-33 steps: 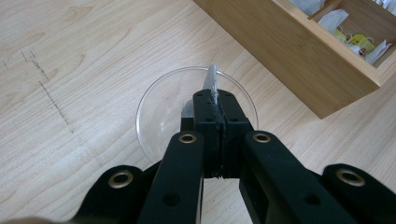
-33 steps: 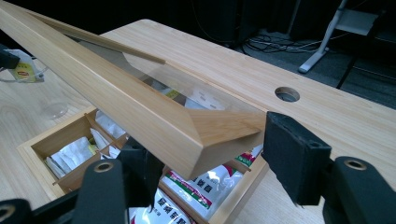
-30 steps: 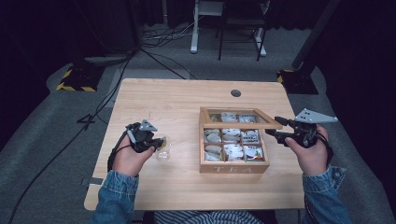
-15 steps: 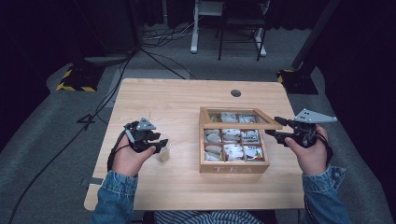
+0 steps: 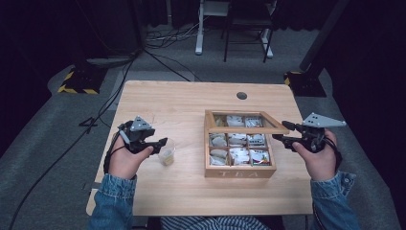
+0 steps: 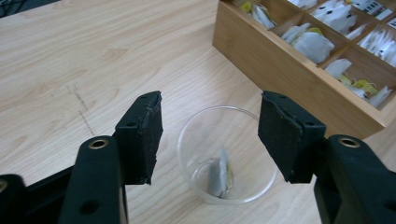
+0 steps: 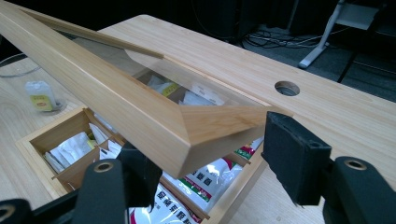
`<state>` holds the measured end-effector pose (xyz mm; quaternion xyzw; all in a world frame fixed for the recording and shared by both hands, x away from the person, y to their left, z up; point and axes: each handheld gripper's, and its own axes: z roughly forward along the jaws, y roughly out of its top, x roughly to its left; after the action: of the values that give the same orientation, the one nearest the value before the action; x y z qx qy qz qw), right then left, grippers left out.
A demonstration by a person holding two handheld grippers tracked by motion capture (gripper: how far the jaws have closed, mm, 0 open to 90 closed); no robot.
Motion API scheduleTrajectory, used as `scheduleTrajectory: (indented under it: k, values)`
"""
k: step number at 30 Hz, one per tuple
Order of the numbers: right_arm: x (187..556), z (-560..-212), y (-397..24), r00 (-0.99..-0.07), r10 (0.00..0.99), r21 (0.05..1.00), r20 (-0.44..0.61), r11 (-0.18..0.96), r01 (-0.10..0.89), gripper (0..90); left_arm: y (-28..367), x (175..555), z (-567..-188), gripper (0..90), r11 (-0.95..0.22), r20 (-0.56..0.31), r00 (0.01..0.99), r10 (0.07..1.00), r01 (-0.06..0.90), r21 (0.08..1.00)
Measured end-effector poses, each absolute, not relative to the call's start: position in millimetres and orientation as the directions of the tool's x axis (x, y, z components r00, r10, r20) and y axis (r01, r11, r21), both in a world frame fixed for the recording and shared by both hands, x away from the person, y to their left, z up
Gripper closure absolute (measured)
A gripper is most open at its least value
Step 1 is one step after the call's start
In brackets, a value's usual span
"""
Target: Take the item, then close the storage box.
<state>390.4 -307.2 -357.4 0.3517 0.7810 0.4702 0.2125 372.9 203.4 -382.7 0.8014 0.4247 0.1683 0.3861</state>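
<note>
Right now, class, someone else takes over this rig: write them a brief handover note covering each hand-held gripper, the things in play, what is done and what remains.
Left hand-held gripper: jaws have just been opening, now apart above the clear plastic cup, gripping nothing.
Right hand-held gripper: clamped on the corner of the glass-paned wooden lid, holding it raised.
Wooden tea box: open, compartments hold bagged tea.
Done: one tea bag lies in the cup.
Left: probably lower the lid.
</note>
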Motion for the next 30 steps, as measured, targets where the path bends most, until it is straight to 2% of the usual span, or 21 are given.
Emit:
scheduleTrajectory:
  k: [20,26,30]
  values:
    - [385,-357,-312,-0.651,0.759,0.882,-0.006,0.311,0.354,39.9,236,387,-401,35.7,-0.267,-0.044,0.455,0.89,0.596,0.757]
    - [384,-357,-312,-0.651,0.759,0.88,-0.003,0.312,0.359,39.9,247,394,-417,34.1,-0.248,-0.037,0.43,0.902,0.588,0.77]
    - [384,-357,-312,-0.653,0.757,0.877,-0.002,0.315,0.362,39.9,255,402,-435,31.3,-0.216,-0.045,0.375,0.926,0.622,0.752]
